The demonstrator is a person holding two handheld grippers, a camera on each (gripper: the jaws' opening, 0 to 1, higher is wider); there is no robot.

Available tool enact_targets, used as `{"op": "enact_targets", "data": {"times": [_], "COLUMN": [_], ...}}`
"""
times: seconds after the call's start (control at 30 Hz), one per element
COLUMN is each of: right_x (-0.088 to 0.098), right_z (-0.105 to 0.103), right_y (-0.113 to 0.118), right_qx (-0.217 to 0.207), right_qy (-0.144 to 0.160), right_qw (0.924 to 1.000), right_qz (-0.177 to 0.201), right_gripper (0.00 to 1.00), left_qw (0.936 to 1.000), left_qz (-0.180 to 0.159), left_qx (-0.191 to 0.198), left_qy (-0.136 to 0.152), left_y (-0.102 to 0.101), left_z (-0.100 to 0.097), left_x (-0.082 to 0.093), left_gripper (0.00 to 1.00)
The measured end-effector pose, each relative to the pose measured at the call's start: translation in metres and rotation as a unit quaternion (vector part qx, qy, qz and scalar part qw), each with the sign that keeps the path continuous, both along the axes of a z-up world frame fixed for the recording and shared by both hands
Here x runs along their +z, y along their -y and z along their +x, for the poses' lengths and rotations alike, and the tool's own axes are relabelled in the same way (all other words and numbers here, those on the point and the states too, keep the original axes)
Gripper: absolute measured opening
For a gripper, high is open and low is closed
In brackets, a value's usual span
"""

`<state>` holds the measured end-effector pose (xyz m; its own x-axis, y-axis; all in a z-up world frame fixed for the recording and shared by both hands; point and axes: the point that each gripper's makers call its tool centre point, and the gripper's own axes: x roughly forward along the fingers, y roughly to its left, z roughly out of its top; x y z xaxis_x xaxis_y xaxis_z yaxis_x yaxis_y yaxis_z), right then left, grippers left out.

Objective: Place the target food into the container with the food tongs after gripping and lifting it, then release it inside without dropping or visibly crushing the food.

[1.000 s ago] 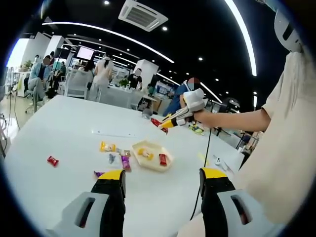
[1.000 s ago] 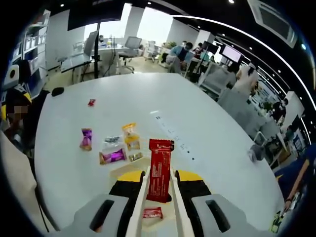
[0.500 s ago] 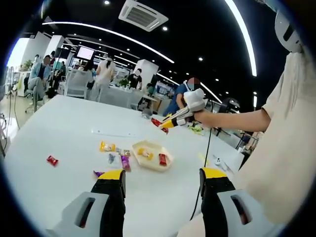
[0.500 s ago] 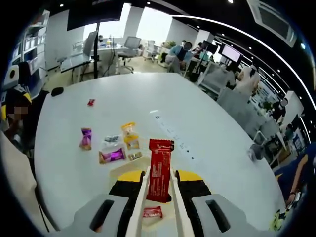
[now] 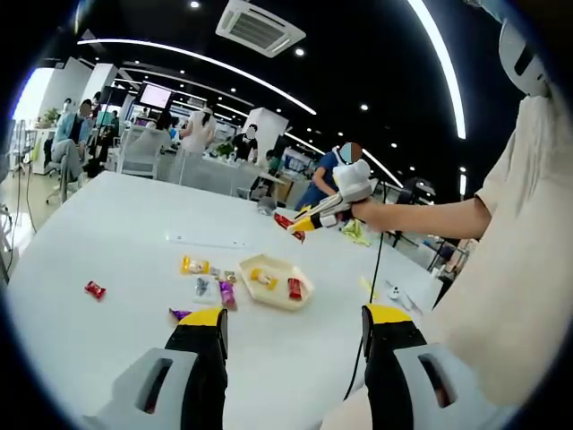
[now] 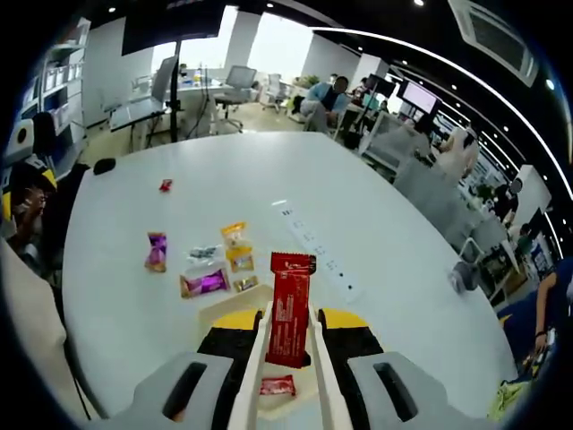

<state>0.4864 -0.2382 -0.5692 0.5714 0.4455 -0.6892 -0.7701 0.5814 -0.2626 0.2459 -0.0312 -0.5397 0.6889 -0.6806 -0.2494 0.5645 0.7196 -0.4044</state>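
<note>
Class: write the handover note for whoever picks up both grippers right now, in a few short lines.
Right gripper: shut on the tongs, which pinch a red snack bar held up above the tray.
Left gripper: open, holding nothing, low over the white table.
Tray: already holds a red candy and a yellow piece. Loose wrapped snacks lie beside it.
Done: bar gripped and lifted.
Left: lower it into the tray and release gently.
</note>
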Motion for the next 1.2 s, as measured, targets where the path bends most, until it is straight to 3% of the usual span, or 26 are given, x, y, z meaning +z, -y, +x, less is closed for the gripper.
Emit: {"op": "enact_targets", "data": {"times": [1.2], "right_x": [0.0008], "right_z": [-0.0030], "right_y": [-0.0026], "right_qx": [0.002], "right_qy": [0.000], "right_qw": [1.0000], "right_qz": [0.001], "right_gripper": [0.25], "left_qw": [1.0000], "left_qz": [-0.001], "left_qx": [-0.001], "left_qy": [0.002], "left_y": [0.0005], "left_z": [-0.0004], "left_x": [0.0006], "left_gripper": [0.60]}}
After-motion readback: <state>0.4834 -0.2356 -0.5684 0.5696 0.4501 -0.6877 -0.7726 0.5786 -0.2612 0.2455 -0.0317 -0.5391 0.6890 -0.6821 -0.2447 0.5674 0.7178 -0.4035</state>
